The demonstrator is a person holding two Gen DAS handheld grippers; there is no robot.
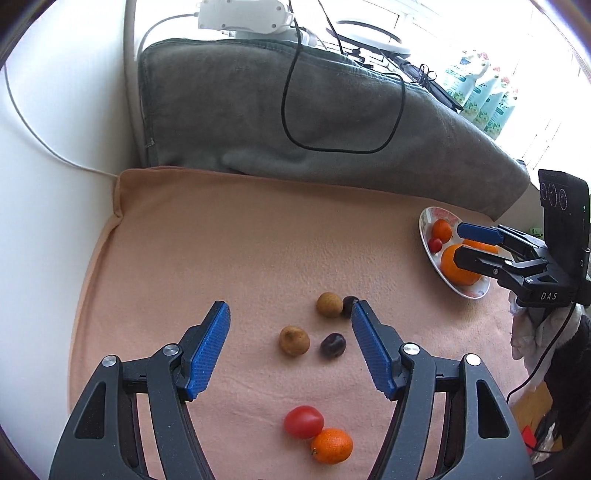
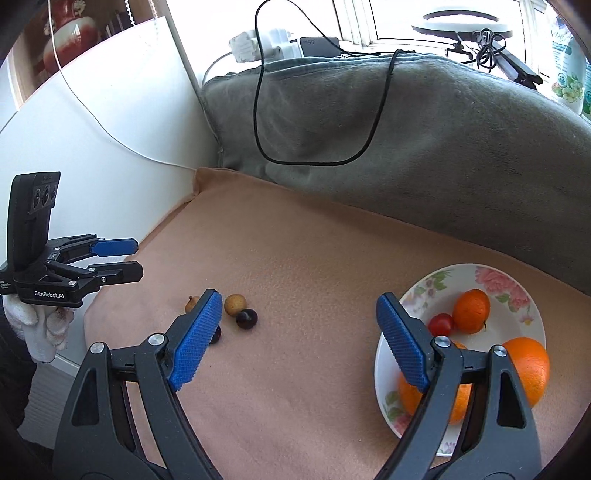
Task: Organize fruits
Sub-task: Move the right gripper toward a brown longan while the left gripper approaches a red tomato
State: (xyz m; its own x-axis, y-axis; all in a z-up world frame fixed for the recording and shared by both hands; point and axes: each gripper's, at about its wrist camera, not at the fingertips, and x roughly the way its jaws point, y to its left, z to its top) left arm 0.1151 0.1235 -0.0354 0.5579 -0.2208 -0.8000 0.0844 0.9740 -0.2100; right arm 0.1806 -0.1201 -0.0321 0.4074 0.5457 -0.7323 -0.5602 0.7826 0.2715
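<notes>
My left gripper (image 1: 290, 314) is open and empty above loose fruit on the peach blanket (image 1: 221, 240): two tan longans (image 1: 293, 340) (image 1: 328, 304), two dark plums (image 1: 332, 344) (image 1: 349, 305), a red tomato (image 1: 303, 421) and a small orange (image 1: 331, 445). My right gripper (image 2: 297, 304) is open and empty, its right finger over the floral plate (image 2: 517, 291). The plate holds a small orange (image 2: 471, 311), a red tomato (image 2: 441, 324) and two big oranges (image 2: 532, 365) (image 2: 412, 397). In the left wrist view the plate (image 1: 426, 225) and the right gripper (image 1: 458, 242) show at the right.
A grey blanket (image 1: 295, 110) with a black cable (image 1: 343, 147) is heaped behind the peach one. A white wall (image 1: 55, 147) stands to the left. Bottles (image 1: 484, 96) and a ring lamp (image 2: 461, 20) stand by the window. The left gripper (image 2: 135, 256) shows in the right wrist view.
</notes>
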